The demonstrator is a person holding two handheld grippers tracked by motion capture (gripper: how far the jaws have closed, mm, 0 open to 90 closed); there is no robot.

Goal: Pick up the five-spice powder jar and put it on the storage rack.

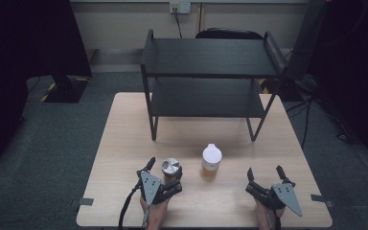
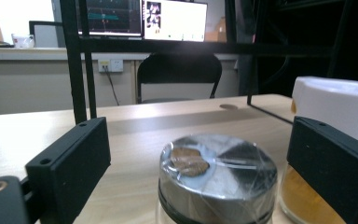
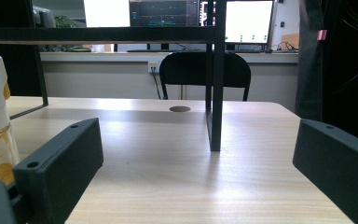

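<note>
Jaws spread wide on both grippers, gripping nothing. The left gripper [image 1: 164, 168] straddles a small silver-lidded jar [image 1: 170, 169] near the table's [image 1: 124, 143] front edge; its own view reveals clear film over the lid. Just right stands a white-capped bottle [image 1: 211, 162] with orange contents. The right gripper [image 1: 265, 173] hovers over bare wood. Farther back stands a black two-tier shelf [image 1: 206, 57].

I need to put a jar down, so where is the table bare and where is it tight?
Bare: the table left of the shelf rack, its right edge past the right tongs, and both rack shelves. Crowded: near the front, where the left tongs straddle the metal-lidded jar beside the white-capped bottle.
</note>
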